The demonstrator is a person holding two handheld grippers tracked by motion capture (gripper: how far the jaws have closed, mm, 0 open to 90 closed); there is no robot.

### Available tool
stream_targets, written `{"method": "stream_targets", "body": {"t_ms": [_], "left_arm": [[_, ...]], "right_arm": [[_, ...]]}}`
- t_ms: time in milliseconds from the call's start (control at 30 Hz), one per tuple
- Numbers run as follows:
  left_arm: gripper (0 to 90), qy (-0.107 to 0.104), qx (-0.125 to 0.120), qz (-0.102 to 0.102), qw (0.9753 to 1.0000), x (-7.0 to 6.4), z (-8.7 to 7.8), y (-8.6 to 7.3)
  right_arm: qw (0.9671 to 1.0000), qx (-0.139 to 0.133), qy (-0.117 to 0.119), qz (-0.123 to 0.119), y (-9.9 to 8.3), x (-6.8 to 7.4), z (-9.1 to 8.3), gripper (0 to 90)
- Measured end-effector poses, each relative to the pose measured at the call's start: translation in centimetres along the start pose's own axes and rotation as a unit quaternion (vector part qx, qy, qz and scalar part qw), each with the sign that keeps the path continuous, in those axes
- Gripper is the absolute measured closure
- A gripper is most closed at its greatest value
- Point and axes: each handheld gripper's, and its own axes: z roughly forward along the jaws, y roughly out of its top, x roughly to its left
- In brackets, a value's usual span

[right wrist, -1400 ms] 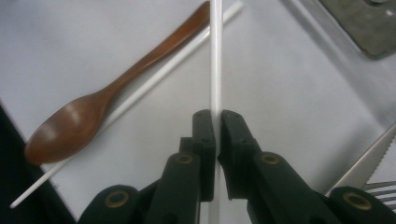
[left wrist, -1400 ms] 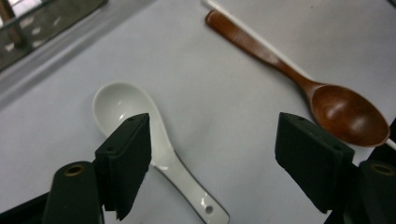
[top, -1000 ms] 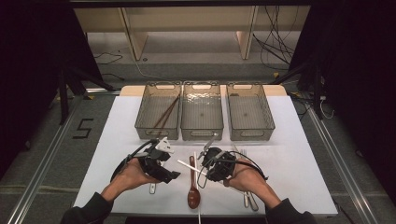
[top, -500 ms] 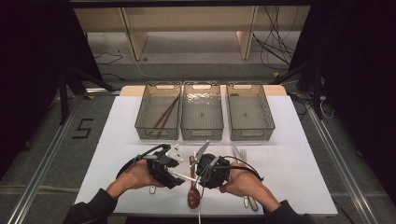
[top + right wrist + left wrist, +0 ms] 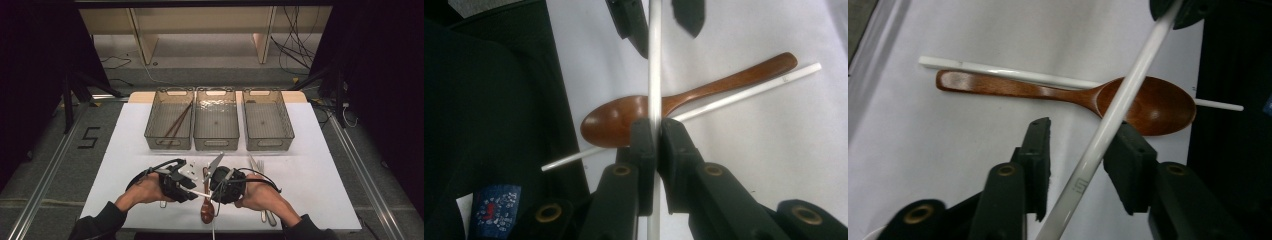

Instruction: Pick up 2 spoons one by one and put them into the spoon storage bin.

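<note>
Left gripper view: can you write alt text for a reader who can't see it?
A white chopstick runs diagonally between the left gripper's open jaws, its far end in the right gripper. Behind it, on the white table, lie a wooden spoon and a second white chopstick alongside its handle.

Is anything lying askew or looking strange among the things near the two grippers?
Mildly odd: one white chopstick is held in the air, clamped by the right gripper and passing between the open jaws of the left gripper. Its mate lies on the table beside the wooden spoon, partly under its bowl.
</note>
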Motion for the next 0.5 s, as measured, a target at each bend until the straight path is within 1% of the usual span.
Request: {"method": "stream_targets", "body": {"t_ms": [67, 100, 200, 233, 267, 300, 333, 367, 400, 433, 467, 500], "left_arm": [[68.8, -0.007, 0.003, 0.006, 1.0, -0.1, 0.0, 0.0], [69.7, -0.008, 0.004, 0.009, 0.9999, -0.1, -0.1, 0.1], [72.4, -0.014, 0.01, 0.021, 0.9996, -0.3, -0.1, 0.1], [73.3, -0.017, 0.008, 0.023, 0.9996, -0.3, -0.1, 0.0], [74.3, -0.024, 0.009, 0.026, 0.9994, -0.4, -0.1, 0.0], [76.0, -0.027, 0.01, 0.031, 0.9991, -0.5, -0.1, 0.0], [77.8, -0.029, 0.009, 0.037, 0.9988, -0.5, -0.1, 0.0], [79.5, -0.035, 0.007, 0.04, 0.9986, -0.6, -0.1, 0.0], [81.2, -0.04, 0.004, 0.041, 0.9983, -0.7, -0.1, 0.1], [82.1, -0.04, 0.003, 0.037, 0.9985, -0.7, -0.2, 0.1], [82.3, -0.035, 0.0, 0.034, 0.9988, -0.7, -0.2, 0.1], [82.5, -0.029, 0.004, 0.033, 0.999, -0.6, -0.3, 0.2]], "right_arm": [[1.0, 0.0, 0.002, -0.006, -0.1, -0.1, 0.0, 85.5], [1.0, 0.0, 0.002, -0.005, -0.1, -0.1, 0.0, 85.4], [0.9999, 0.002, 0.004, -0.017, -0.1, -0.2, 0.0, 85.1], [0.9999, -0.004, 0.003, -0.015, -0.2, -0.1, 0.0, 84.9], [0.9999, -0.003, 0.005, -0.016, -0.2, -0.2, 0.0, 84.6], [0.9998, -0.002, 0.002, -0.022, -0.2, -0.3, -0.1, 83.8], [0.9997, -0.005, -0.003, -0.023, -0.3, -0.3, -0.1, 83.0], [0.9997, -0.004, -0.007, -0.021, -0.3, -0.5, -0.3, 82.1], [0.9997, -0.008, -0.013, -0.018, -0.3, -0.6, -0.4, 81.3], [0.9997, -0.008, -0.015, -0.017, -0.4, -0.9, -0.6, 81.0], [0.9997, -0.015, -0.018, -0.011, -0.4, -1.2, -0.8, 80.6], [0.9996, -0.019, -0.022, -0.007, -0.4, -1.4, -0.9, 77.5]]}}
